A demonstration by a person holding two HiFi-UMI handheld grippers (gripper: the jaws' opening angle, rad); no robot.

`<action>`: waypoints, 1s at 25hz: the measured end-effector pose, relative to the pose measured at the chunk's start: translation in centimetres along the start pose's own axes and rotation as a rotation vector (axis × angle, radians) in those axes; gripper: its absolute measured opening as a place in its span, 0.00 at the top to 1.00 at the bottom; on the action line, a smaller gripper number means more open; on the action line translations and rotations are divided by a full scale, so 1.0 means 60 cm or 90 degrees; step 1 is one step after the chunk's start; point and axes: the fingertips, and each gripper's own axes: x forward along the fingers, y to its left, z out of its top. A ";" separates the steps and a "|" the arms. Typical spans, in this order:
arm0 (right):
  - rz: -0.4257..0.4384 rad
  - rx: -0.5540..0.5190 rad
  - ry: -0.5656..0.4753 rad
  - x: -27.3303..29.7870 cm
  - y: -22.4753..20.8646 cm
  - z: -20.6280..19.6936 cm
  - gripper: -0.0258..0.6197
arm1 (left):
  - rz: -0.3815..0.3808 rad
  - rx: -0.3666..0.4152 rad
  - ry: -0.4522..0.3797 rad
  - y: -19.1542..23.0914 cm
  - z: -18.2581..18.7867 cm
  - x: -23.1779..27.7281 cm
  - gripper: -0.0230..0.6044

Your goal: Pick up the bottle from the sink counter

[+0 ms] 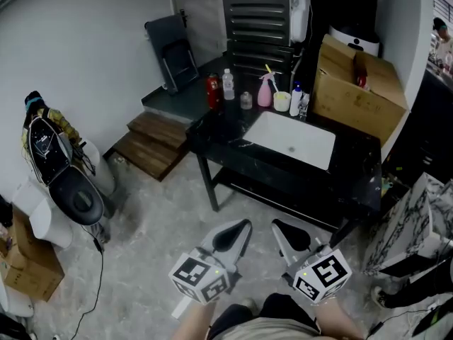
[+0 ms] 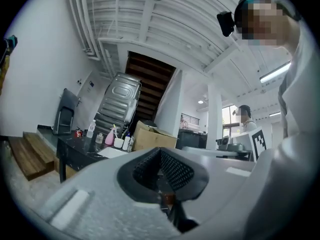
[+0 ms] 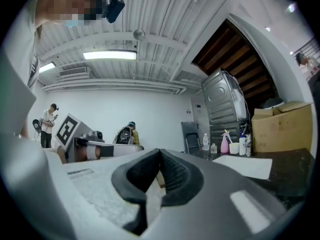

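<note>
Centrally, the black sink counter (image 1: 212, 137) carries a brown cardboard box (image 1: 357, 94) at its right end and a white rectangular basin (image 1: 311, 151). The left gripper (image 1: 245, 225) and right gripper (image 1: 276, 225) point level, well short of the counter, each with jaws closed together on nothing. The clear plastic bottle with white cap (image 1: 228, 85) stands upright at the counter's rear left, just beside a red bottle (image 1: 212, 91).

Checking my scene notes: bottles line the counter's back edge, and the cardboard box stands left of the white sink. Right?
No: the cardboard box stands right of the white sink, as the head view shows. The bottles do line the counter at its back edge.
</note>
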 end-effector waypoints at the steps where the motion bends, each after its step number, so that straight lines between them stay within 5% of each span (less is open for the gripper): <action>1: -0.001 0.000 0.009 0.010 -0.003 -0.008 0.96 | -0.001 -0.004 0.002 0.011 0.000 0.004 0.95; 14: 0.025 0.001 0.038 0.156 -0.070 -0.044 0.96 | 0.040 -0.028 0.017 0.150 -0.014 0.062 0.95; 25: 0.032 0.011 -0.011 0.310 -0.239 -0.002 0.96 | 0.063 0.000 0.019 0.295 0.034 0.213 0.95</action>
